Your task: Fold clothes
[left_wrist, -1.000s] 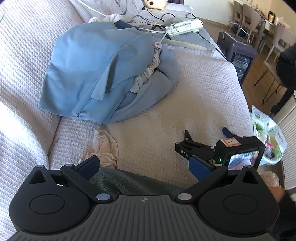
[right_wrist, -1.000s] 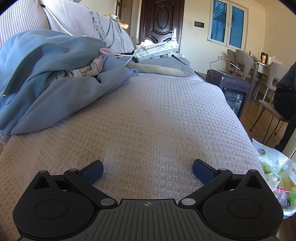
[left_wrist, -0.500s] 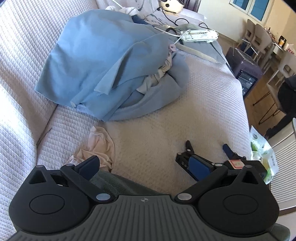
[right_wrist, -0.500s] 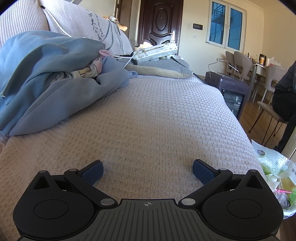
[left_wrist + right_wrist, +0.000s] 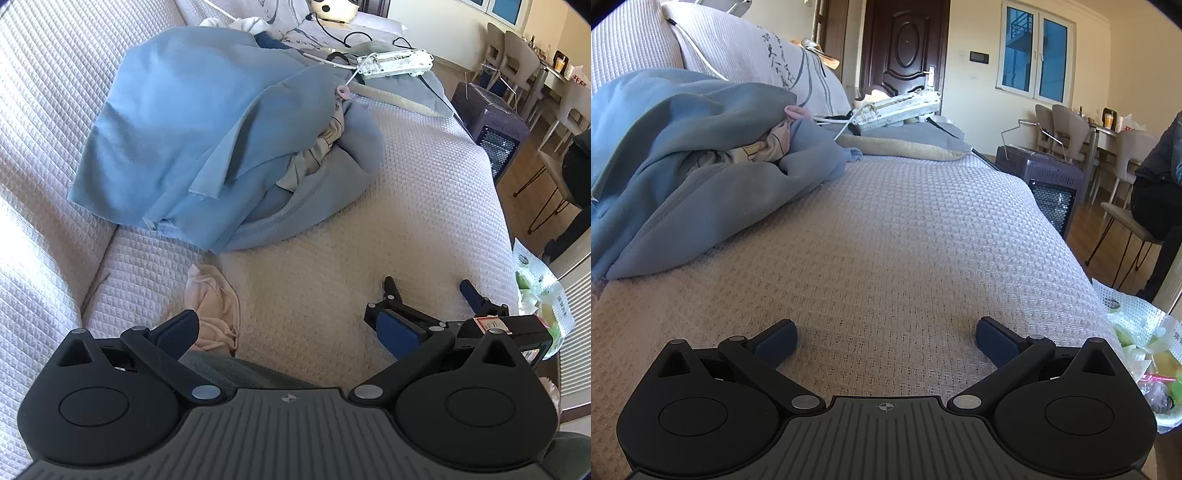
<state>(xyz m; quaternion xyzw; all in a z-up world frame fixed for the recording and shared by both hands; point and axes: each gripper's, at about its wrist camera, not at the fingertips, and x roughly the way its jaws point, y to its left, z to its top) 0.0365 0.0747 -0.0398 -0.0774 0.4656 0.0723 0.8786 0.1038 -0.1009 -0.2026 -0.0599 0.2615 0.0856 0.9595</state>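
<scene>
The left hand-held gripper [image 5: 288,332] has moved closer to the blue clothes [image 5: 221,140], both hand-held grippers wide and empty, the right hand-held gripper [image 5: 428,291] beside them.

- The left gripper [image 5: 291,328] is held raised and tilted downward, with its jaws spread wide and nothing between them.
- Its dark blue pads [image 5: 400,328] are seen set well apart, one at each side of the left wrist view.
- The right gripper [image 5: 886,341] is held low and nearly level, its jaws likewise spread wide and empty.
- In the left wrist view, the right gripper [image 5: 430,295] is seen ahead and to the right, lower than the left one, with both fingers [image 5: 391,290] parted and pointing forward.
- No hand or sleeve can be clearly made out in either view.
</scene>
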